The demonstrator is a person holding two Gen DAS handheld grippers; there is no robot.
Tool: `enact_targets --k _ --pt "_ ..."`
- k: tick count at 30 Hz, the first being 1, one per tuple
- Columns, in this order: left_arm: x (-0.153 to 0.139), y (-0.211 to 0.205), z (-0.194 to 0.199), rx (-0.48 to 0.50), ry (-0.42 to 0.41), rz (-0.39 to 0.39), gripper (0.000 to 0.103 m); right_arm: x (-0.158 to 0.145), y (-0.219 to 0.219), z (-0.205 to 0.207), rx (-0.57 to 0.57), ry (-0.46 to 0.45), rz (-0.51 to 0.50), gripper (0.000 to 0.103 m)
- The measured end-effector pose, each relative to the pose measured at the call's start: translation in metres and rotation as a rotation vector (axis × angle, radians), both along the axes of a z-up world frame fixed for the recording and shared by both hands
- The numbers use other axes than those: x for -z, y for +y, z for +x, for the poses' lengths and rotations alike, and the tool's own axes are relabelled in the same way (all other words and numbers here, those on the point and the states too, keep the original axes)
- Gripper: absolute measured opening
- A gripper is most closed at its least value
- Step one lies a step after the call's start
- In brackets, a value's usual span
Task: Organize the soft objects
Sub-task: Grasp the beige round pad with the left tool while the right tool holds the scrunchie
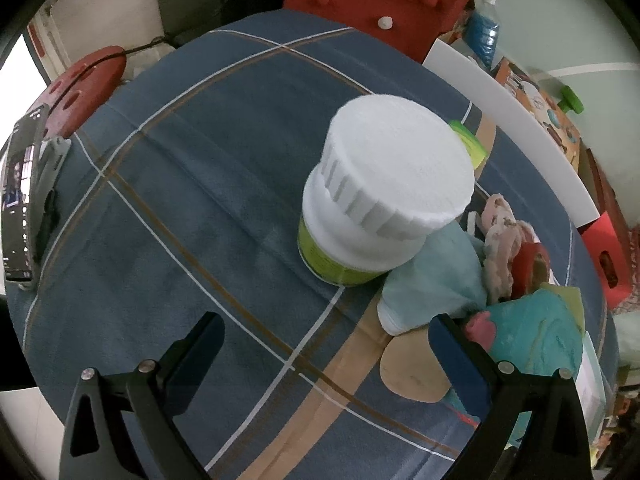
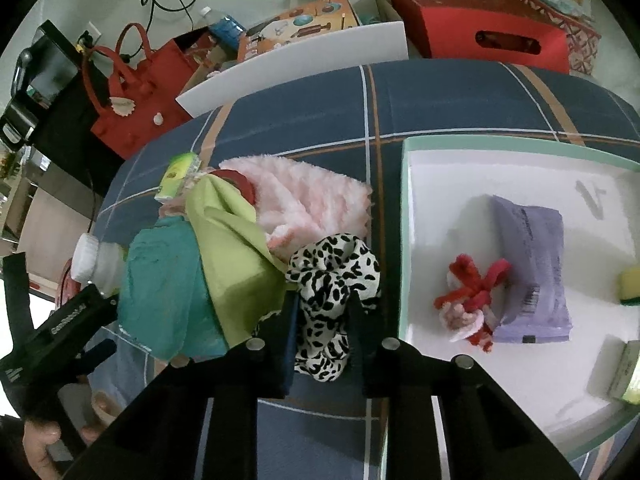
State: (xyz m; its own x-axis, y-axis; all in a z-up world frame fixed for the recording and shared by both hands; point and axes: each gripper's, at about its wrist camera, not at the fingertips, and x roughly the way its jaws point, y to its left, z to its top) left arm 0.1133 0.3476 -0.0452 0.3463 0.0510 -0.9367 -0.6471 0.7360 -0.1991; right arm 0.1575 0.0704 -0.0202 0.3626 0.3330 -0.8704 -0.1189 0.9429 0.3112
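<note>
Right gripper (image 2: 322, 320) fingers pinched narrow on the leopard-print scrunchie (image 2: 334, 276); left gripper (image 1: 326, 336) fingers spread wide, holding nothing, white-capped bottle (image 1: 384, 196) ahead of them. Risk: scrunchie grip looks shallow, so the loop could slip out or drag the green cloth (image 2: 236, 248) touching it on the left of the fingers. White tray (image 2: 404, 240) sits right of the fingers, already holding a purple pack (image 2: 532, 272). Table wears a plaid blue cloth (image 2: 440, 96); cluttered room, red bag (image 2: 132, 100) beyond

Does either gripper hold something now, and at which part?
The right gripper is shut on the leopard-print cloth, pinching its near, lower part. The left gripper is open and holds nothing.
</note>
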Motion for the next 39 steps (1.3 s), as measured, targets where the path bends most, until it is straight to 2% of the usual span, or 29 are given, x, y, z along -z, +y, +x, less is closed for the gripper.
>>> enact_targets --k 6,10,16,19,23,30,39 --pt "0.007 0.001 0.000 0.005 0.011 -0.049 0.103 -0.020 -0.010 -0.010 0.016 -0.061 -0.008 0.023" --pt "0.012 0.002 0.003 0.005 0.004 -0.101 0.103 -0.019 -0.016 -0.010 0.025 -0.051 0.004 0.023" --pt "0.014 0.009 -0.004 -0.020 0.004 -0.134 0.103 -0.019 -0.019 -0.009 0.033 -0.038 0.015 0.023" --pt "0.015 0.010 -0.012 -0.003 0.001 -0.168 0.102 -0.019 -0.020 -0.008 0.033 -0.037 0.017 0.023" --pt "0.017 0.008 -0.023 0.020 0.008 -0.173 0.101 -0.020 -0.023 -0.009 0.039 -0.035 0.021 0.023" --pt "0.020 0.014 -0.030 -0.002 -0.032 -0.251 0.092 -0.024 -0.028 -0.012 0.046 -0.040 0.028 0.023" --pt "0.031 0.014 -0.026 -0.002 -0.080 -0.340 0.086 -0.022 -0.028 -0.011 0.046 -0.034 0.030 0.023"
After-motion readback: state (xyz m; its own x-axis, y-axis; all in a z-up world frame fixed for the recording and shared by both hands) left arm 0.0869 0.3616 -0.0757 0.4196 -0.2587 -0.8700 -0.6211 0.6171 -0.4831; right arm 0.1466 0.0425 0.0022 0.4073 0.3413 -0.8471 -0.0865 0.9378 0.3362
